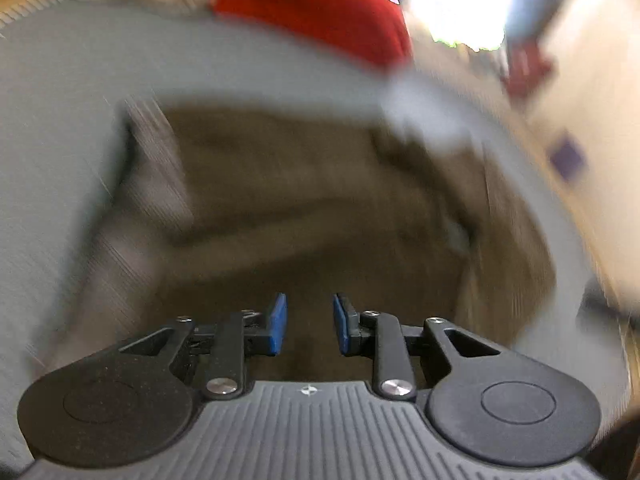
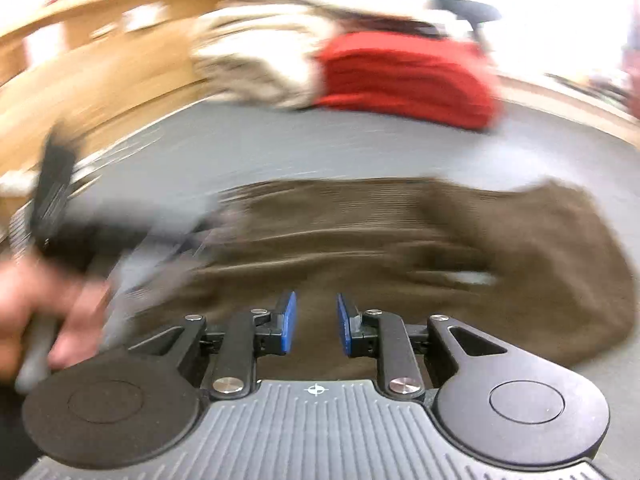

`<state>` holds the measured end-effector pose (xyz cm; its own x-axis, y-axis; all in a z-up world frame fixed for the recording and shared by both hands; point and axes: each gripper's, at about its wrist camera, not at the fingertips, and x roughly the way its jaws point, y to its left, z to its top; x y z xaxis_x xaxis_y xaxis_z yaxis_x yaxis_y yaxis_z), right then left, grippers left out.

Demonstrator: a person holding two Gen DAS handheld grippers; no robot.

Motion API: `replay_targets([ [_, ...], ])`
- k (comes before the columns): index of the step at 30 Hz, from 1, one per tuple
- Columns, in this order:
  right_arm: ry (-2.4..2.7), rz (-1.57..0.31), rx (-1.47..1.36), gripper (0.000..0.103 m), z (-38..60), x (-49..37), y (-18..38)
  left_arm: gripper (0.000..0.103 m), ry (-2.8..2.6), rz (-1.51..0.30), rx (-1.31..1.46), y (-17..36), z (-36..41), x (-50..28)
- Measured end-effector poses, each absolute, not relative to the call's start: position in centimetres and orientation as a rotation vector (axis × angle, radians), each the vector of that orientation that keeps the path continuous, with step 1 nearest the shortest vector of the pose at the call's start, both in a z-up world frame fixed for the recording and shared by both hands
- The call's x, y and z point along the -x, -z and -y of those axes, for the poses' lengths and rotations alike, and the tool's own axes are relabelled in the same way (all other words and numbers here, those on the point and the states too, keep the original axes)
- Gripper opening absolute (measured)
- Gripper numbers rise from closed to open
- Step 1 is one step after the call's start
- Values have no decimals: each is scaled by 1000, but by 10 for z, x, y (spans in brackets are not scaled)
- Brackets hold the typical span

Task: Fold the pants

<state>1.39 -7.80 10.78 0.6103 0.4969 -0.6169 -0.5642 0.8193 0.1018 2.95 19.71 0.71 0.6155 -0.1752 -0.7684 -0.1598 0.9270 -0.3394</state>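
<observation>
Two tongs are in use, both blurred by motion. Left gripper (image 1: 309, 322): blue pads stand slightly apart, nothing between them, no contact with the cloth visible. Right gripper (image 2: 316, 322): blue pads likewise slightly apart and holding nothing.

Brown pants (image 2: 400, 248) lie flattened on a grey mat (image 2: 320, 148), filling the middle of both views; in the left wrist view the cloth spreads just beyond the pad tips. In the right wrist view a hand (image 2: 36, 304) at the left edge grips the handle of the other tool, over the left end of the pants.

Toward the top of the frame a red garment (image 2: 408, 76) and a pale pile of cloth (image 2: 256, 60) sit at the far edge of the mat. Wooden furniture (image 2: 92, 56) occupies the upper left. Bright glare fills the upper right.
</observation>
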Motion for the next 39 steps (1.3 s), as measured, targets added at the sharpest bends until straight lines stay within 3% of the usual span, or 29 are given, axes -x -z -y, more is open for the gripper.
replay_targets([
  [5,-357,-688,27,24,169,-80,-109,25,41,-917,193,3,-182,-44],
  [9,-248,-711,-6,24,210,-129,-101,23,21,-990,230,23,-196,-46],
  [16,-217,-859,-91,24,186,-241,-44,24,27,-972,118,23,-179,-51],
  [18,-226,-890,-91,29,170,-260,-34,24,30,-968,111,23,-178,-52],
  [21,-235,-956,-85,54,151,-285,-21,24,33,-965,131,25,-181,-54],
  [22,-230,-974,-78,57,145,-290,-15,24,33,-964,135,25,-182,-53],
  [25,-189,-1027,3,51,134,-300,2,24,34,-960,129,24,-181,-51],
  [28,-181,-1044,11,19,143,-290,3,24,31,-956,114,24,-178,-51],
  [30,-188,-1034,-9,9,160,-274,-7,24,29,-954,106,23,-177,-50],
  [39,-105,-1103,11,7,273,-147,-28,30,65,-948,108,17,-169,-39],
])
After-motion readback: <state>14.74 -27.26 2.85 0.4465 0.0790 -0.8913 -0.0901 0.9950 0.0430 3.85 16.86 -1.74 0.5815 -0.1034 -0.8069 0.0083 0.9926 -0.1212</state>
